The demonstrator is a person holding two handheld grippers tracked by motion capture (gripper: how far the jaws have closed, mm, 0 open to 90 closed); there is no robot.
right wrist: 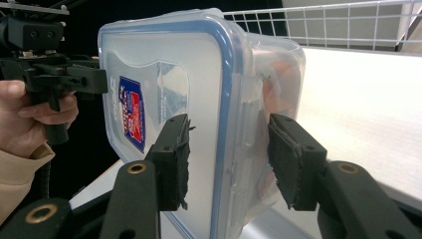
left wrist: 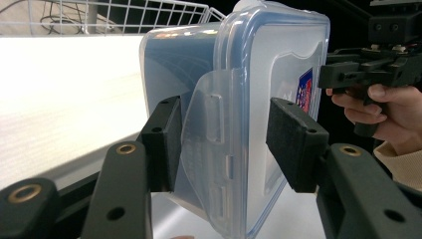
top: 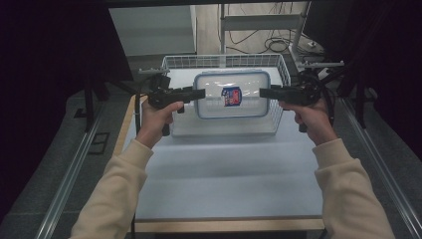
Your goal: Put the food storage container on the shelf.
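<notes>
While the clear plastic container (top: 232,94) with its blue-rimmed lid hangs above the wire basket (top: 281,67), the job of moving it looks roughly midway: the box is gripped at both short ends, and whether it is coming out of the basket or going down into it cannot be told from this one moment. At the container's left end, the left gripper (top: 198,93) has its fingers (left wrist: 164,142) pinching lid and wall over the side latch flap (left wrist: 211,144), one pad on the lid face and one on the body. At the opposite end, the right gripper (top: 264,92) does the same, its fingers (right wrist: 174,159) clamped across the lid edge and the tub wall. Both grips sit near the rim, so by my reading the hold depends on the two hands staying level with each other; a tilt could let the box twist or slip. What is left, as I judge it, is to carry the container clear of the basket's walls or lower it flat to the basket floor, then release both ends. Around it, the basket stands at the far side of the pale bench (top: 224,174), whose near part lies bare. A red and blue label (top: 231,95) sits on the lid. Something orange shows faintly through the tub wall in the right gripper view, too blurred to name. Basket walls are the only obstacle close by, rising just beside both grippers.
</notes>
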